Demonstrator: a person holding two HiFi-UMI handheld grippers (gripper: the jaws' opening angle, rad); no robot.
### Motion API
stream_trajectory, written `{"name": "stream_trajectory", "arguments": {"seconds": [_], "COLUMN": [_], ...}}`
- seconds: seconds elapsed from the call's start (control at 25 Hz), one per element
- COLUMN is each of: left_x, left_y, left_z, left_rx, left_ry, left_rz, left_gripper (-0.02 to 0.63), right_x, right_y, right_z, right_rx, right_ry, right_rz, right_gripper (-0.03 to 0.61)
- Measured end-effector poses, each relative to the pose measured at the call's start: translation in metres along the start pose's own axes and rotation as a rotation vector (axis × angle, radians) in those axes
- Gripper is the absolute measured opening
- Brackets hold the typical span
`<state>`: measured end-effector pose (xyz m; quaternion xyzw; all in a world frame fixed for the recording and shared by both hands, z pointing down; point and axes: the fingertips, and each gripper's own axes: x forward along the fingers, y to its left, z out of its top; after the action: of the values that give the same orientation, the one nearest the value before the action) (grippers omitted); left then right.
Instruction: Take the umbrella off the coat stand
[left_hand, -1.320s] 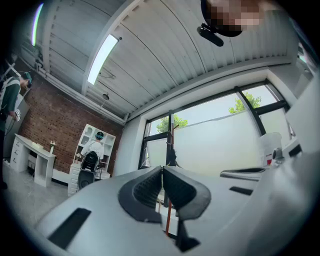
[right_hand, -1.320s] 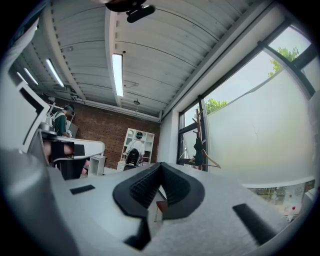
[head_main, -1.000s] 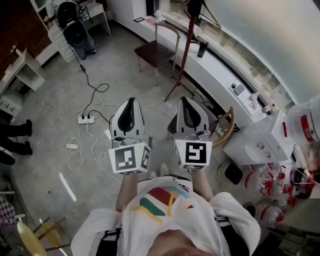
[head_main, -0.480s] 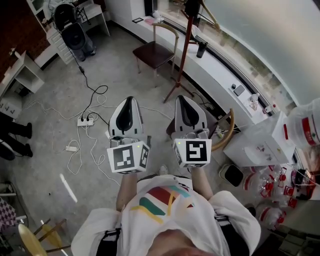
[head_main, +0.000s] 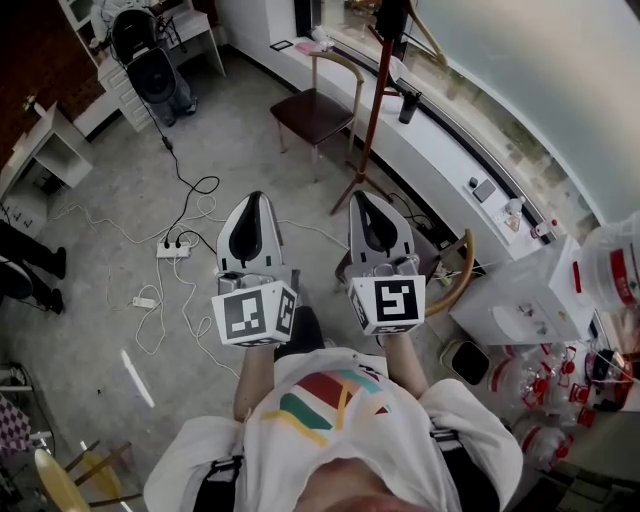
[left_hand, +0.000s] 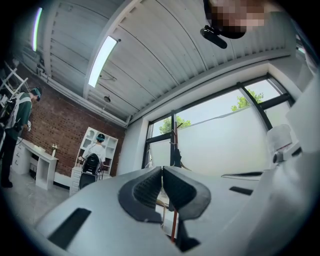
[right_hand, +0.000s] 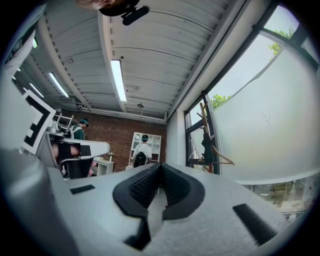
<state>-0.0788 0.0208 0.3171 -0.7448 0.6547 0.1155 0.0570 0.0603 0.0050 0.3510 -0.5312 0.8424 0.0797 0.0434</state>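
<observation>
Left gripper (head_main: 254, 198), right gripper (head_main: 362, 197) advance toward slim reddish coat stand (head_main: 373, 110); ribbed black pads (left_hand: 145, 193) on both pressed together, nothing pinched

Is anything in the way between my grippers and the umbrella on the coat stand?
Nothing visible. Only floor lies between the left gripper, the right gripper and the coat stand. The chair stands beside its pole, off the path. The umbrella hangs near its top.

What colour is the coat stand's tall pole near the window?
The tall slim coat stand pole is reddish-brown; clearest in head view.
</observation>
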Motion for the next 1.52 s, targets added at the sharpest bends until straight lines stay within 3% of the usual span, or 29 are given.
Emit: {"name": "stream_trajectory", "arguments": {"seconds": [0.24,0.4,0.76,1.12,1.32,1.52], "left_x": [0.042,0.083,0.206,0.337,0.39,0.424], "left_y": [0.014,0.031,0.088,0.126,0.133,0.114], "left_z": [-0.016,-0.028,-0.064,-0.067,-0.078,-0.092], "left_rx": [-0.012,-0.041,-0.076,-0.078,-0.097,-0.131], "left_ry": [-0.045,-0.021,-0.016,-0.021,0.002,0.041], "left_rz": [-0.05,-0.06,-0.138,-0.264,-0.314,-0.345], "left_gripper": [0.009,0.009,0.009,0.009,0.009,0.009], "right_x": [0.036,0.076,0.196,0.32,0.357,0.379], "right_y": [-0.012,-0.018,-0.034,-0.074,-0.098,-0.124], "right_z": [-0.009,-0.02,-0.045,-0.039,-0.044,-0.047], "right_rx": [-0.023,-0.055,-0.082,-0.086,-0.081,-0.12], "right_ry": [-0.005,0.01,0.036,0.011,0.024,0.05], "right_rz": [-0.031,-0.052,-0.131,-0.268,-0.339,-0.346], "right_gripper": [0.0,0.0,0.0,0.0,0.0,0.0]}}
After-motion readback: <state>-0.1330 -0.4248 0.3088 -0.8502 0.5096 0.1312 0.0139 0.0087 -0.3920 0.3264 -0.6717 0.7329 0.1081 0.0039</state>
